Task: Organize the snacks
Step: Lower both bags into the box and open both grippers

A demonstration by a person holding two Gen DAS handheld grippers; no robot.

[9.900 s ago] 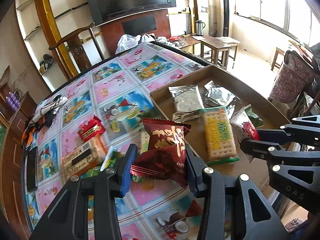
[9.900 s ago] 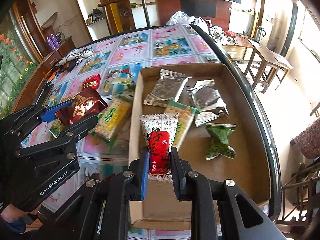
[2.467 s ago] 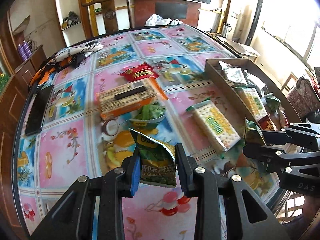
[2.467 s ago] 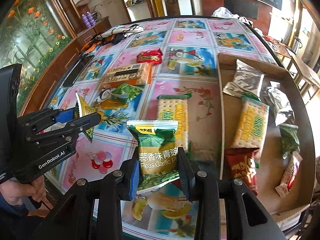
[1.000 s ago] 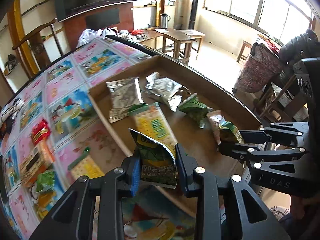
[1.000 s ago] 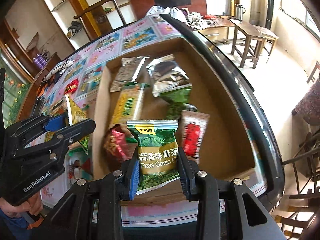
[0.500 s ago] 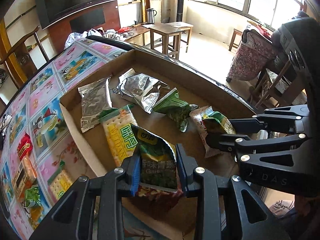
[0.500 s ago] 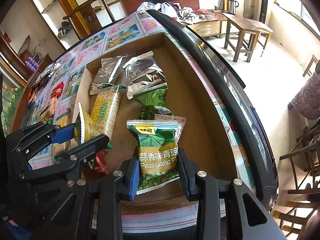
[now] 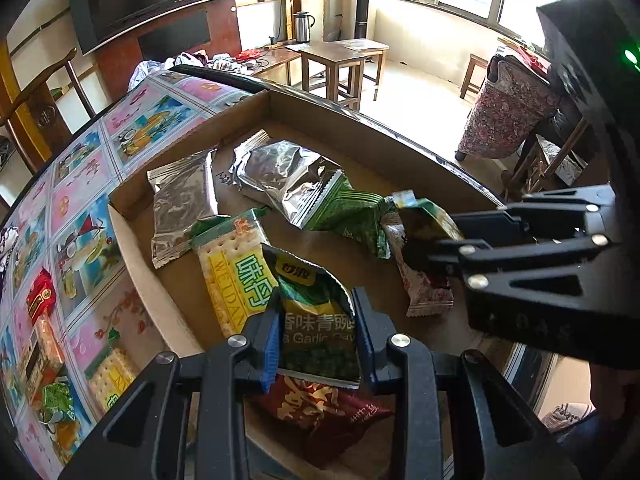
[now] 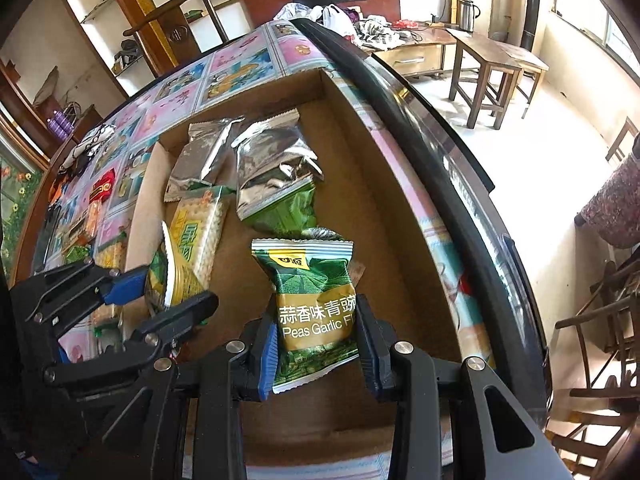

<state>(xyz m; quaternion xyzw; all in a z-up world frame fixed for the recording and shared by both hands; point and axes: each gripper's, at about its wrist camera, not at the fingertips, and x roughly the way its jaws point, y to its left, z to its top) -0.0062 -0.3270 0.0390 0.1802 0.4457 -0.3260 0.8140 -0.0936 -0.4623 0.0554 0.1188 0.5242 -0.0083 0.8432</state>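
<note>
A cardboard box (image 9: pixel 124 236) (image 10: pixel 400 184) lies on the table and holds several snacks: silver packets (image 9: pixel 182 200), a yellow cracker pack (image 9: pixel 236 272), green packets (image 9: pixel 348 212) and a red packet (image 9: pixel 320 408). My left gripper (image 9: pixel 316 332) is shut on a green garlic pea packet (image 9: pixel 316 320), low over the box's near left part. My right gripper (image 10: pixel 316 328) is shut on a second green garlic pea packet (image 10: pixel 314 300) above the box's near middle. Each gripper shows in the other's view, the right (image 9: pixel 416 256) and the left (image 10: pixel 172 292).
More snacks lie on the patterned tablecloth left of the box: a red packet (image 9: pixel 40 292), a cracker pack (image 9: pixel 110 376), an orange box (image 9: pixel 38 352) and a green packet (image 9: pixel 54 400). The table's dark rim (image 10: pixel 460 152) runs just right of the box. Chairs and stools stand beyond.
Both grippers have moved lower and further over the box with their pea packets. Before that they carried the packets from the tablecloth to the box.
</note>
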